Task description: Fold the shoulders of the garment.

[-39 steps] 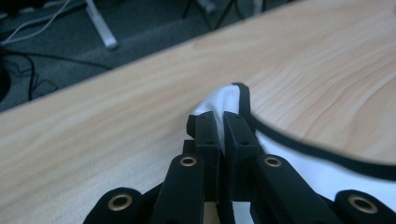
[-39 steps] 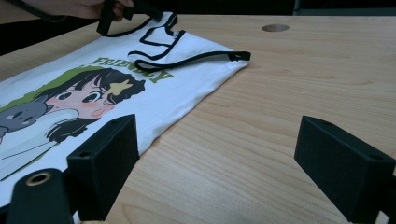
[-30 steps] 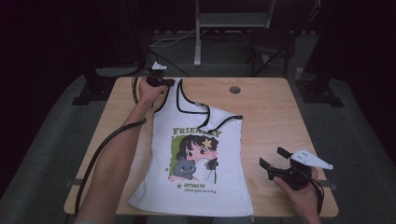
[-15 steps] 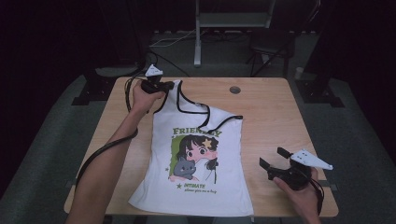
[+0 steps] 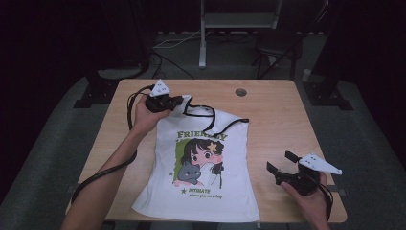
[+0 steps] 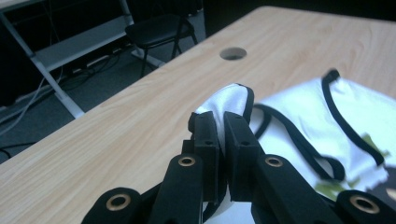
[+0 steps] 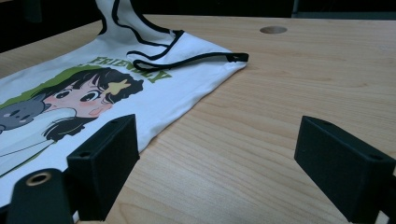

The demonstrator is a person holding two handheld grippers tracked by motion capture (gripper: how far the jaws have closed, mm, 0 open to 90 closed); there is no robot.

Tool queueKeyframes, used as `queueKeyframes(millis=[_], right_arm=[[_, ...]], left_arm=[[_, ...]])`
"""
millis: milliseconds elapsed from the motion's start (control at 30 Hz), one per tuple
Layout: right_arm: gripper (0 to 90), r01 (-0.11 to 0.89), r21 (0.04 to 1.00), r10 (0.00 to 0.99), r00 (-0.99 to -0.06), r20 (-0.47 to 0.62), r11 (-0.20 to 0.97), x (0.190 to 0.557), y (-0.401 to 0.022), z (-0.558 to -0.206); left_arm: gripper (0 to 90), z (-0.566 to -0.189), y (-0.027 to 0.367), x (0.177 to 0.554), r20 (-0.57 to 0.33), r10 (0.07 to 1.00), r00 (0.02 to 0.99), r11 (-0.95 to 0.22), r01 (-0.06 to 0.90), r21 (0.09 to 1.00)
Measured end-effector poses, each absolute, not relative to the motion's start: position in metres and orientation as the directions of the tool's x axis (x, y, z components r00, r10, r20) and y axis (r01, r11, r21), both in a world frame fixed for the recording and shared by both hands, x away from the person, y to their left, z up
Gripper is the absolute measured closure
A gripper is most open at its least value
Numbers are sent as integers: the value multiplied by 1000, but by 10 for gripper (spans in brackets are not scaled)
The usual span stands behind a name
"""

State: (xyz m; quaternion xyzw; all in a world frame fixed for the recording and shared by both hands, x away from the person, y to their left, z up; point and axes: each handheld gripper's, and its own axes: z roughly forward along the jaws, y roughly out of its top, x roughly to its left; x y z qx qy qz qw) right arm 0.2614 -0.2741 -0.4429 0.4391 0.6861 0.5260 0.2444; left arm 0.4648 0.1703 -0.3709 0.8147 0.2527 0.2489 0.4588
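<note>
At the far left of the wooden counter, the left gripper is clenched on the shoulder strap of a white tank top, a fold of white cloth with black trim pinched between its jaws and lifted off the wood. The tank top lies flat along the middle of the counter, its cartoon print facing up and its hem toward the near edge. A round cable hole sits beyond it. To the right, near the counter's front edge, the right gripper rests apart from the garment, jaws released and spread wide with nothing between them.
</note>
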Motion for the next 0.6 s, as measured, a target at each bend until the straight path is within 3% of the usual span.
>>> queueKeyframes(millis=[600], right_arm=[[130,341,937,859,-500,109,79,261,-273,-443]], left_arm=[[835,-413,166,422,294,531,795,-630,138,764]])
